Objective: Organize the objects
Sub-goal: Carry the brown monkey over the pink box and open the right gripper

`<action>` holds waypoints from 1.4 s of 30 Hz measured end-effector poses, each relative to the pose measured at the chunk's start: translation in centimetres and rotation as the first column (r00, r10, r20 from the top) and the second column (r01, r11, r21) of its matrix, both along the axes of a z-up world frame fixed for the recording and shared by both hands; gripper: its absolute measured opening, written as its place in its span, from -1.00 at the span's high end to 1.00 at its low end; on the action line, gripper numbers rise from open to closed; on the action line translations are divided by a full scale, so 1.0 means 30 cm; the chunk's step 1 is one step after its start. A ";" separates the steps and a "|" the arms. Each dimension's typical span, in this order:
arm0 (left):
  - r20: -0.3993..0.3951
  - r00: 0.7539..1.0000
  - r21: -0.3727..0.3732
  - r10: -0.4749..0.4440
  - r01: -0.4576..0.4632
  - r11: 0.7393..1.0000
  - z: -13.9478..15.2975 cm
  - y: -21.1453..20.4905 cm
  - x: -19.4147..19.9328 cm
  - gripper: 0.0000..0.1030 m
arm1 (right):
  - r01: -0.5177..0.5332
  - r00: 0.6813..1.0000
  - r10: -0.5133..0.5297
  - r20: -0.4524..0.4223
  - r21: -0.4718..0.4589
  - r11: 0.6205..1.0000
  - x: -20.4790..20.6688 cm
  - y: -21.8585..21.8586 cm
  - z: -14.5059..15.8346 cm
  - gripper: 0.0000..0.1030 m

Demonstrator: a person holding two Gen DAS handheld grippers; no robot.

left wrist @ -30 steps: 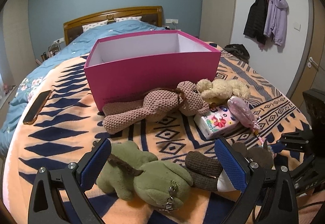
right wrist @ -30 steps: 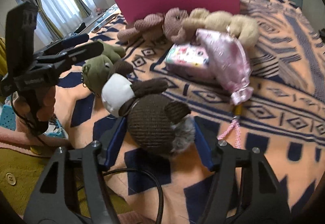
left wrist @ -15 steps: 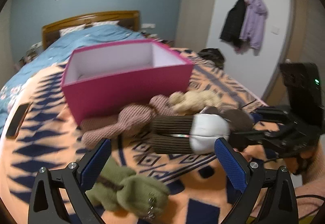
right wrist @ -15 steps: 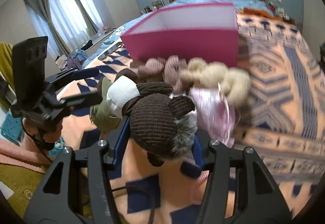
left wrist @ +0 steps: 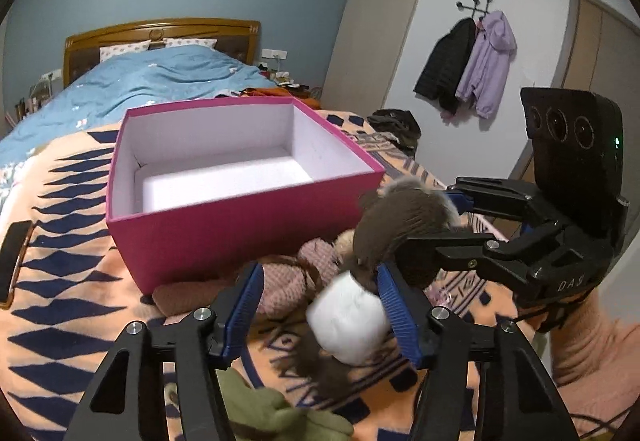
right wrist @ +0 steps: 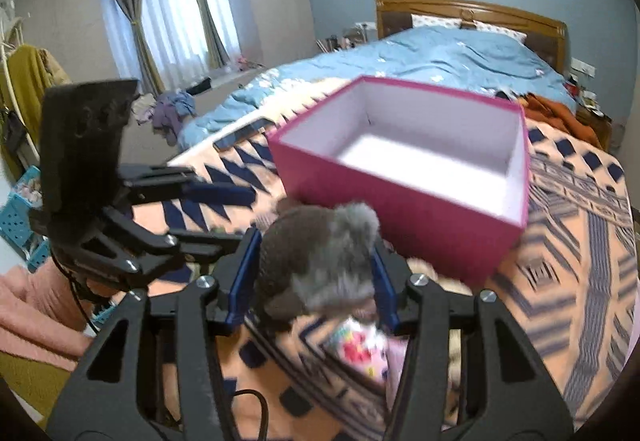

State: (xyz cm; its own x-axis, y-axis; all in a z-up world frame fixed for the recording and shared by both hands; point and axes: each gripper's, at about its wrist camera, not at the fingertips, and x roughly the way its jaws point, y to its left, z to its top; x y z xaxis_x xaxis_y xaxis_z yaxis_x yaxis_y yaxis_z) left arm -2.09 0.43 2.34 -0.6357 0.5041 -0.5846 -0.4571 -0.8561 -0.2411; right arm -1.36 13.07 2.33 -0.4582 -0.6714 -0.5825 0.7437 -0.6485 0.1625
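Observation:
An empty pink box (left wrist: 240, 225) with a white inside stands on the patterned blanket; the right wrist view shows it too (right wrist: 400, 209). My right gripper (right wrist: 314, 277) is shut on the head of a brown bear plush (right wrist: 320, 261) and its jaws are still closing. It holds the plush in the air in front of the box. In the left wrist view the plush's white body (left wrist: 348, 321) hangs between the closing jaws of my left gripper (left wrist: 320, 305). The right pad touches it; the left pad stands apart. The right gripper (left wrist: 436, 221) comes in from the right.
On the blanket in front of the box lie a pink knit plush (left wrist: 288, 277), a green frog plush (left wrist: 272, 413) and a flowered tissue pack (right wrist: 360, 353). A phone (left wrist: 12, 265) lies at the blanket's left edge. A blue duvet covers the far bed.
The right gripper has lifted the brown bear plush off the blanket toward the box. The left gripper rose away from the green frog, and its jaws narrowed around the plush's white body.

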 end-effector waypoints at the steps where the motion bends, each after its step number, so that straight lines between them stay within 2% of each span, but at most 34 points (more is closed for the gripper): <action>1: -0.012 1.000 -0.007 0.023 -0.023 1.000 0.006 -0.010 -0.008 -0.18 | 0.001 1.000 -0.001 -0.010 0.004 1.000 -0.014 -0.013 0.006 -0.01; 5: -0.003 1.000 0.039 0.017 -0.017 0.999 0.002 -0.044 -0.016 -0.19 | 0.012 1.000 -0.011 0.011 -0.040 0.999 -0.076 -0.023 0.017 0.01; 13: 0.055 0.998 0.017 -0.027 0.026 1.000 -0.067 -0.023 -0.041 -0.17 | 0.064 0.997 -0.057 0.052 -0.131 0.989 -0.159 -0.005 0.040 0.01; 14: 0.055 0.998 0.014 -0.023 0.022 1.000 -0.065 -0.020 -0.048 -0.13 | 0.060 0.997 -0.054 0.048 -0.136 0.989 -0.165 -0.012 0.044 0.01; 16: 0.051 0.999 0.014 -0.016 0.015 1.000 -0.053 -0.022 -0.060 0.26 | 0.055 0.998 -0.050 0.037 -0.144 0.988 -0.168 -0.024 0.055 0.01; 18: 0.036 0.999 0.005 0.010 -0.010 1.000 -0.030 -0.033 -0.070 0.37 | 0.048 0.999 -0.046 0.020 -0.157 0.986 -0.170 -0.028 0.074 0.01; 21: 0.007 1.000 0.004 0.022 -0.022 1.000 0.014 -0.053 -0.091 0.38 | 0.047 0.999 -0.047 0.002 -0.182 0.982 -0.180 -0.029 0.101 0.01; 26: -0.027 0.998 -0.056 0.061 -0.063 0.996 0.073 -0.057 -0.138 0.38 | 0.053 0.998 -0.062 -0.032 -0.221 0.974 -0.225 -0.047 0.145 -0.01; 30: -0.032 0.995 -0.083 0.094 -0.096 0.992 0.103 -0.075 -0.205 0.38 | 0.064 0.997 -0.070 -0.015 -0.244 0.968 -0.286 -0.064 0.158 -0.01; 36: -0.013 0.991 -0.140 0.131 -0.132 0.981 0.089 -0.078 -0.292 0.38 | 0.081 0.997 -0.080 0.013 -0.239 0.968 -0.368 -0.096 0.137 -0.01; 42: 0.017 0.985 -0.186 0.172 -0.166 0.968 0.045 -0.087 -0.360 0.38 | 0.100 0.992 -0.079 0.098 -0.239 0.966 -0.453 -0.108 0.069 -0.03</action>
State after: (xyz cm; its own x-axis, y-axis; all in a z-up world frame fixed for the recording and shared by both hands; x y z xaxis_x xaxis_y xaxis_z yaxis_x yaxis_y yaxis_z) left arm -12.89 -2.20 3.69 -0.6813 0.2733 -0.6791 -0.2965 -0.9512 -0.0853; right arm -14.95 9.82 4.39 -0.4781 -0.7559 -0.4472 0.6604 -0.6451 0.3844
